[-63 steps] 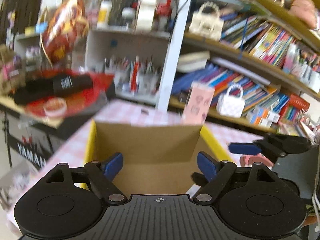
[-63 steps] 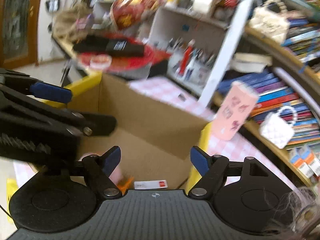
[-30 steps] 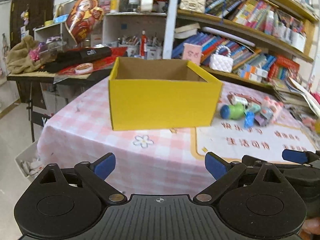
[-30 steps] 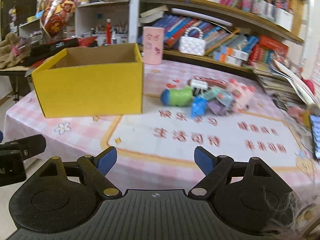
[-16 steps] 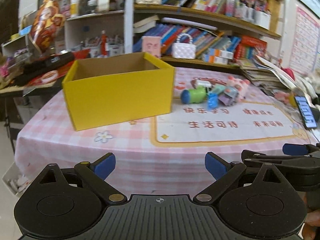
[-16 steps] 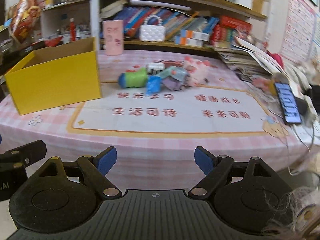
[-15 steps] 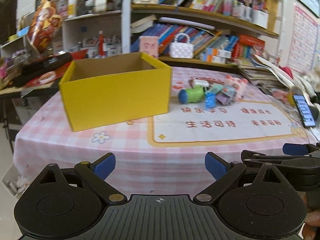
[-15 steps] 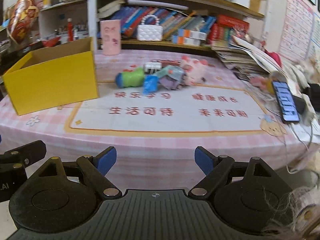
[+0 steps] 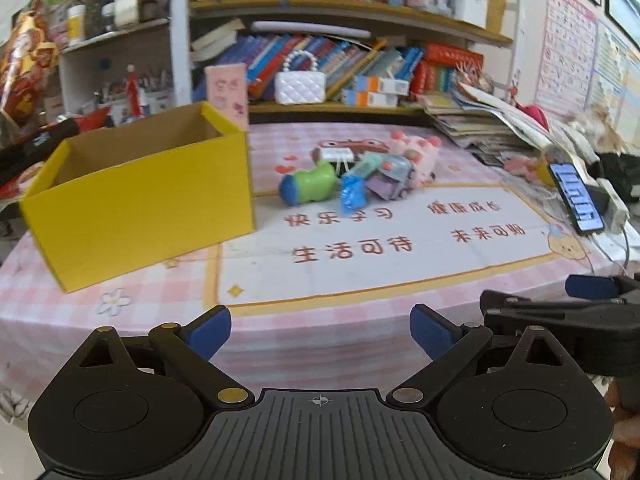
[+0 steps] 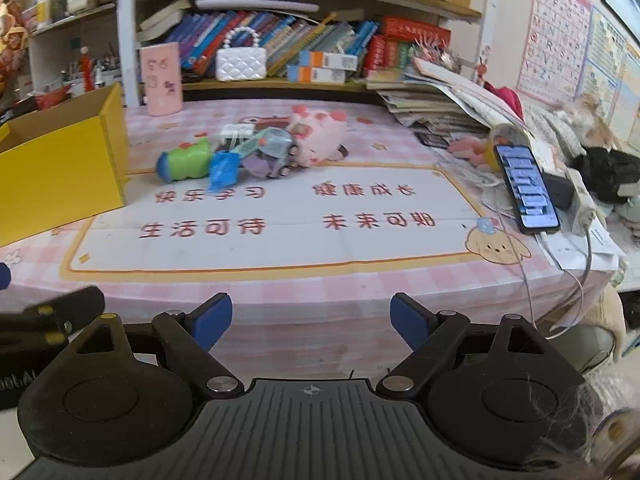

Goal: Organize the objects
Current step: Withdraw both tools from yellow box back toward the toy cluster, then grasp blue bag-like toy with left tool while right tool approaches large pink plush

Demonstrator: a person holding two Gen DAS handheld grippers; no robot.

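Observation:
An open yellow cardboard box [image 9: 136,204] stands on the left of the pink checked table; it shows at the left edge of the right wrist view [image 10: 56,176]. A heap of toys lies to its right: a green and blue toy [image 9: 308,186], a blue packet [image 9: 352,196], a purple toy car [image 9: 390,176] and a pink plush pig [image 9: 416,152]. The heap also shows in the right wrist view [image 10: 256,152]. My left gripper [image 9: 320,332] is open and empty, in front of the table's near edge. My right gripper [image 10: 310,320] is open and empty, beside it on the right.
A white mat with red characters [image 9: 384,240] covers the table's middle. A phone [image 10: 524,188] with a cable, a power strip and paper stacks [image 10: 440,108] lie at the right. A pink cup [image 10: 162,78] and a white handbag [image 10: 240,62] stand before bookshelves behind.
Both grippers have pulled back from the box to in front of the table's near edge and turned right. The toy heap and phone have come into view. Both stay open.

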